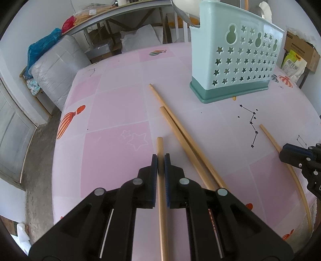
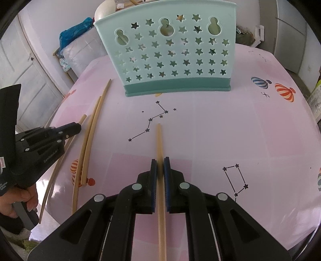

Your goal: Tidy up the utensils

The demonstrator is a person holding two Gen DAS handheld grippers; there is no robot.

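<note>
My left gripper (image 1: pixel 160 158) is shut on a wooden chopstick (image 1: pixel 159 144) that lies along the pink tablecloth (image 1: pixel 112 112), its tip poking out past the pads. Two loose chopsticks (image 1: pixel 184 138) lie side by side just right of it. The teal star-cut utensil holder (image 1: pixel 230 60) stands upright beyond them. My right gripper (image 2: pixel 160 162) is shut on another chopstick (image 2: pixel 159 136), pointing at the holder (image 2: pixel 170 50). In the right wrist view the left gripper (image 2: pixel 77 127) sits at the left beside the loose pair (image 2: pixel 94 124). The right gripper (image 1: pixel 281 153) shows at the left wrist view's right edge.
A metal ladle (image 1: pixel 180 8) sticks out of the holder. The table's left edge drops to a concrete floor, with a wrapped grey bundle (image 1: pixel 56 66) beyond. A cardboard box and a rice bag (image 1: pixel 293 66) stand at the far right. A hand (image 2: pixel 18 202) holds the left gripper's handle.
</note>
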